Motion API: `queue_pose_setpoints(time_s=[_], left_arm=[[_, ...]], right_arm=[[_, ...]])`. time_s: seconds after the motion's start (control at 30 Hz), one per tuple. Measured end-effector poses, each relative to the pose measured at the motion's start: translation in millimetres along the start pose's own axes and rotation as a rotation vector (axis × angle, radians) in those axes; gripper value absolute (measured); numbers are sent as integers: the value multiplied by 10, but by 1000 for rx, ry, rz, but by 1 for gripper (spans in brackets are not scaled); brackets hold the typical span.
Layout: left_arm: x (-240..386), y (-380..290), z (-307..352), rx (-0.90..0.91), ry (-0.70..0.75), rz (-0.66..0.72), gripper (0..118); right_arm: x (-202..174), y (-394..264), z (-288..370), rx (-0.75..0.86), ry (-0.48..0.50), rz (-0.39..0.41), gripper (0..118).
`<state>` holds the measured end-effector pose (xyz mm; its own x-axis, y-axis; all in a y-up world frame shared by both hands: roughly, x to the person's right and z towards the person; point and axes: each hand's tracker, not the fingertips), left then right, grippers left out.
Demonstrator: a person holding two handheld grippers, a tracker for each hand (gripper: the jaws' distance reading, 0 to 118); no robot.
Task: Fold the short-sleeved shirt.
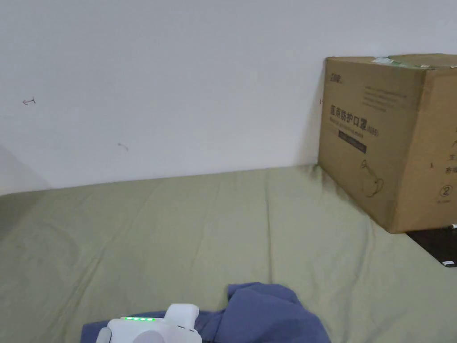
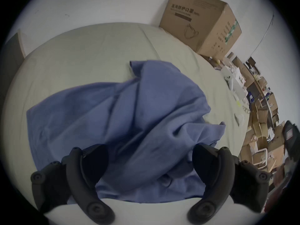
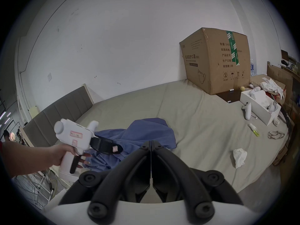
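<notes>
A blue short-sleeved shirt (image 2: pixel 129 114) lies crumpled in a heap on the green bed sheet (image 1: pixel 178 232), near the front edge. It shows at the bottom of the head view (image 1: pixel 267 312) and in the right gripper view (image 3: pixel 146 131). My left gripper (image 2: pixel 149 149) hovers low over the heap's near side, open wide, with bunched cloth between the jaws but not pinched. In the right gripper view a hand holds this left gripper (image 3: pixel 117 149) over the shirt's left part. My right gripper (image 3: pixel 151 142) is shut with nothing in it, just short of the shirt's near edge.
A large cardboard box (image 1: pixel 388 138) stands on the bed's far right against the white wall. Right of the shirt lie a crumpled tissue (image 3: pixel 239 157), a white controller (image 3: pixel 247 111), a small tube (image 3: pixel 254 129) and an open white box (image 3: pixel 259 108). A padded headboard (image 3: pixel 56 114) bounds the left.
</notes>
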<state>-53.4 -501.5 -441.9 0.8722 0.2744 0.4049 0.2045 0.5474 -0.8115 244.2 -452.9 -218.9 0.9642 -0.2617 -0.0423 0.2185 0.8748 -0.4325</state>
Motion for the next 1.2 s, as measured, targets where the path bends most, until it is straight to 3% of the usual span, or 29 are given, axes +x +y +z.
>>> queue_pose_setpoints(time_s=[0.17,0.2,0.23,0.3,0.4,0.5,0.73,0.83,0.9,0.97,1.1,1.2], left_arm=[[-32,-190,1059,282,1,-20,107],[-13,-324,1270,368,-1,-26,95],[37,-493,1464,463,23,-31,69],[139,-906,1749,649,186,-58,0],[279,-1539,2107,875,269,-98,0],[442,-1933,2251,994,448,-17,0],[386,-2026,2279,968,491,24,0],[215,-1746,2384,972,446,97,0],[-34,-1241,2419,871,453,132,0],[-401,-656,2335,659,418,159,0],[-1348,313,1581,163,221,238,0],[-1828,550,981,34,208,306,0]], right_arm=[[-225,102,80,55,44,37,0],[-270,119,104,81,49,51,0],[-317,130,122,109,50,65,0],[-415,131,155,170,47,85,0],[-550,84,224,276,0,83,0],[-616,49,291,347,-16,52,0],[-660,86,350,361,-4,59,0],[-643,127,347,332,7,55,0],[-618,139,334,322,15,57,0],[-612,176,318,276,19,42,0],[-599,164,202,222,70,-3,0],[-607,104,43,186,60,46,0]])
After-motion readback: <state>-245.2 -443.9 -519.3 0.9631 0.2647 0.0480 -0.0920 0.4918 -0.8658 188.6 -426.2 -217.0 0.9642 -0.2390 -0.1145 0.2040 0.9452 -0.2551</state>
